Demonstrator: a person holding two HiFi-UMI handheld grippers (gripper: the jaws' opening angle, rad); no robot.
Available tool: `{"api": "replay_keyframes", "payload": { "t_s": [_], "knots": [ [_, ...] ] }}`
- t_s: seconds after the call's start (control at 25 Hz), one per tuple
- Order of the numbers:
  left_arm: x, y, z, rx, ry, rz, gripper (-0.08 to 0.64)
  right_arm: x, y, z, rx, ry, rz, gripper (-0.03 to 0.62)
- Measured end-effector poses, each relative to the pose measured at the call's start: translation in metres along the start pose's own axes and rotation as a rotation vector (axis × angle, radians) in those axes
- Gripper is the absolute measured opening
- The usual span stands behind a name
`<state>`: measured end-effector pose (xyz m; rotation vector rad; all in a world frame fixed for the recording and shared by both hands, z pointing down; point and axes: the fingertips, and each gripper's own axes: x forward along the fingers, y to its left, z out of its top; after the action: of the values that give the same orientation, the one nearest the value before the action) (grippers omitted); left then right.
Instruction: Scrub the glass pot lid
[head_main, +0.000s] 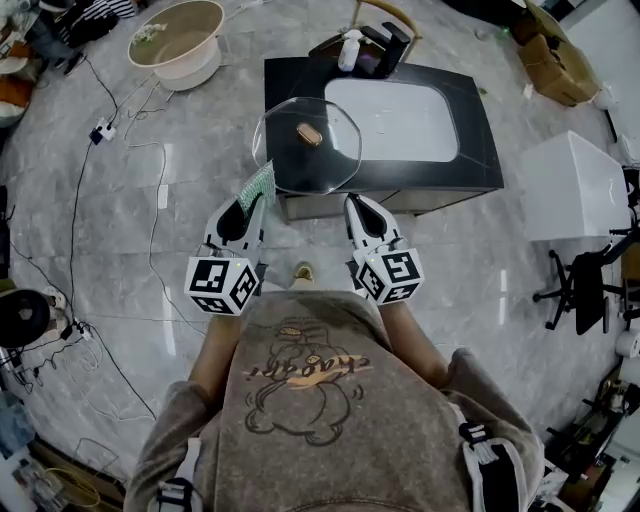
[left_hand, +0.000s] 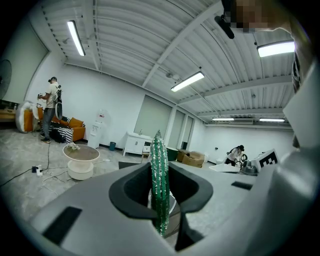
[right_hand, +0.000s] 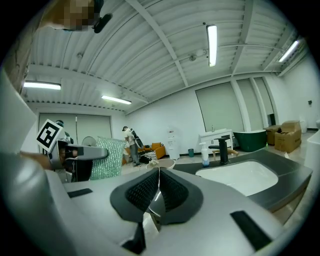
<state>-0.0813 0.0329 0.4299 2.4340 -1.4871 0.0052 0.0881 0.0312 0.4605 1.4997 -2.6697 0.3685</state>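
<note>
The glass pot lid (head_main: 306, 146), clear with a brown knob (head_main: 309, 134), hangs over the front left corner of the black sink counter (head_main: 480, 150). My right gripper (head_main: 355, 205) is shut on its near rim; in the right gripper view the thin lid edge (right_hand: 156, 200) runs between the shut jaws of the right gripper (right_hand: 159, 192). My left gripper (head_main: 255, 200) is shut on a green glittery scrubbing cloth (head_main: 259, 183), just left of the lid's rim. In the left gripper view the cloth (left_hand: 159, 185) stands upright in the left gripper (left_hand: 160, 200).
A white basin (head_main: 395, 120) is set in the counter, with a black faucet (head_main: 385, 45) and a soap bottle (head_main: 349, 50) behind it. A round white table (head_main: 178, 42) stands far left, a white box (head_main: 570, 185) at the right. Cables trail over the floor on the left.
</note>
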Motion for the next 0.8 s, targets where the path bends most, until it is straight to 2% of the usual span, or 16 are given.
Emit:
{"api": "replay_keyframes", "payload": {
  "t_s": [0.2, 0.4, 0.8],
  "knots": [
    [0.012, 0.018, 0.004, -0.008, 0.011, 0.013, 0.087, 0.028, -0.004, 0.001, 0.006, 0.009, 0.010, 0.028],
    [0.031, 0.041, 0.005, -0.006, 0.030, -0.003, 0.087, 0.055, -0.012, 0.003, -0.005, 0.006, -0.023, 0.028],
    [0.080, 0.078, 0.016, -0.004, 0.079, -0.113, 0.087, 0.107, -0.020, 0.017, -0.005, 0.008, -0.068, 0.032]
  ]
}}
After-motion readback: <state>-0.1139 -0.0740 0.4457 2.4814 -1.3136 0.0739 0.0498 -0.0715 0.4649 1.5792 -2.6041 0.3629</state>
